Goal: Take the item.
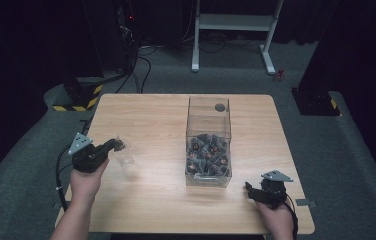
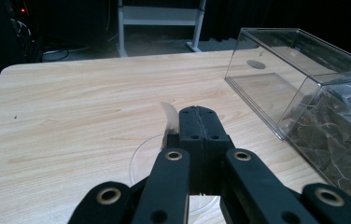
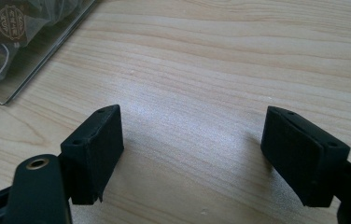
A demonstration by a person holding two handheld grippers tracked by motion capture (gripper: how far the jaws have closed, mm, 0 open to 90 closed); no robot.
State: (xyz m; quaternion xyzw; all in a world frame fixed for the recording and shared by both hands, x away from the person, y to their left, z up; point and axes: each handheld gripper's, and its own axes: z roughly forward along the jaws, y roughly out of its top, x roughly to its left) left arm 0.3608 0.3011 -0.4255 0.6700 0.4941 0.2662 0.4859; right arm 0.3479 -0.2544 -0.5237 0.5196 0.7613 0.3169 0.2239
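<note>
Clear plastic is the worry: in the high view the left gripper (image 1: 117,145) is pinching the rim of a clear cup (image 1: 125,159) left of the clear box (image 1: 209,142), and that thin wall could buckle or slip. In the left gripper view the jaws are pressing together, hiding the cup's (image 2: 142,158) near rim. In the right gripper view the right gripper (image 3: 190,154) is idling spread beside the box's corner (image 3: 15,70), its packets staying blurred.

Box (image 1: 209,142) set mid-tabletop (image 1: 156,115), packets (image 1: 207,155) piled in it, cup (image 1: 124,156) to its left, stand (image 1: 233,22) behind the tabletop.
</note>
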